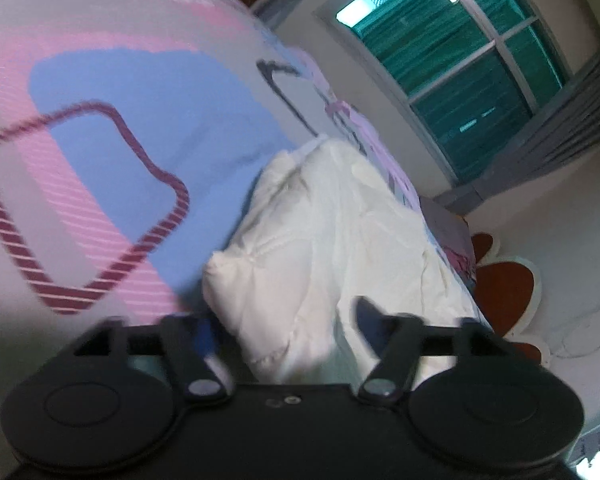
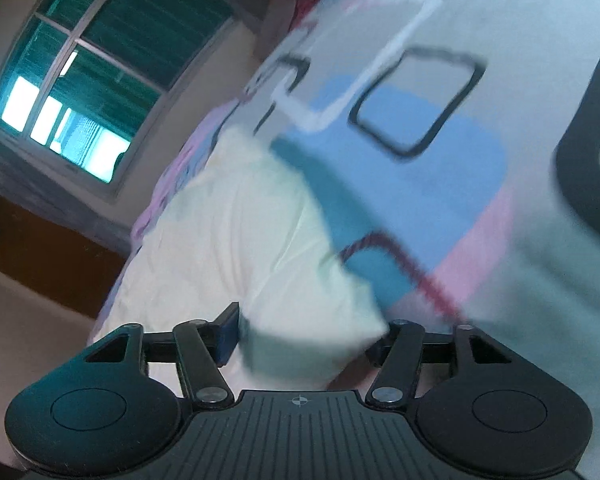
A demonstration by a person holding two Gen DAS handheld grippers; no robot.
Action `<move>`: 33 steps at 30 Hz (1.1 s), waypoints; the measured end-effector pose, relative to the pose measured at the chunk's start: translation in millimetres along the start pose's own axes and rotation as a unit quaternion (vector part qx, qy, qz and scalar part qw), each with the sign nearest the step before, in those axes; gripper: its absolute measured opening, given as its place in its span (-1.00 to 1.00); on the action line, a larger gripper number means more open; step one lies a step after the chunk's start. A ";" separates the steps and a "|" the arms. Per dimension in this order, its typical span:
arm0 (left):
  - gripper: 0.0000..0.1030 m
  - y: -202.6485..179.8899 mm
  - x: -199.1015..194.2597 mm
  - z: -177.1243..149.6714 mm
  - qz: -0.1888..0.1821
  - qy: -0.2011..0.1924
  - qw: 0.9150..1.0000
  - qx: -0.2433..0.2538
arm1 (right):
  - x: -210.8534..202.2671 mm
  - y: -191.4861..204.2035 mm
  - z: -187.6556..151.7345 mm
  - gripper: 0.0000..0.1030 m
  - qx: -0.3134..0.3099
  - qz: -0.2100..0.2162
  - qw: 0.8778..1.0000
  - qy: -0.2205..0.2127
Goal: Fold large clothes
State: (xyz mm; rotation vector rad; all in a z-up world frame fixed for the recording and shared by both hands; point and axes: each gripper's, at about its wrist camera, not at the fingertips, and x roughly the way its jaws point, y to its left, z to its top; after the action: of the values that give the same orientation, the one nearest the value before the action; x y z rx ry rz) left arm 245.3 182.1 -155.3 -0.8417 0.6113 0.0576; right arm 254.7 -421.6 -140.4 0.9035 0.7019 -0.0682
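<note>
One white garment lies bunched on the bed, close to the bed's edge on the window side, with the patterned bedsheet stretching wide and bare beyond it. In the left wrist view that edge runs down the right of the garment; past it the floor shows, with a red flower-shaped rug and a thin white cable. In the right wrist view the same edge runs down the left of the garment, and beyond it are dark floor and a pale wall.

Two grippers are in view, one per camera. The left gripper has its fingers spread, and a rumpled fold of the garment sits in the gap between them; the pads do not appear to press on it. The right gripper also has its fingers spread, with a lobe of the white cloth bulging between them, and its left finger stands just beside the cloth. Blur hides whether either finger touches the fabric.

One window with teal blinds faces the bed's edge. Both views are smeared, so fine folds and hems cannot be made out.
</note>
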 end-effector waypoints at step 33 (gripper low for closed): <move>-0.49 -4.0 21.7 18.5 -0.041 0.013 0.998 0.037 | 107.0 187.3 -107.7 -0.89 -0.286 -0.011 0.954 0.094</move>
State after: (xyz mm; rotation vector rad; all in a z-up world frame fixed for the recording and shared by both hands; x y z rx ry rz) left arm 273.4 188.6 -154.7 -0.7949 0.5992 -0.0505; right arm 344.1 -198.8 -117.2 0.3471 0.8490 0.1976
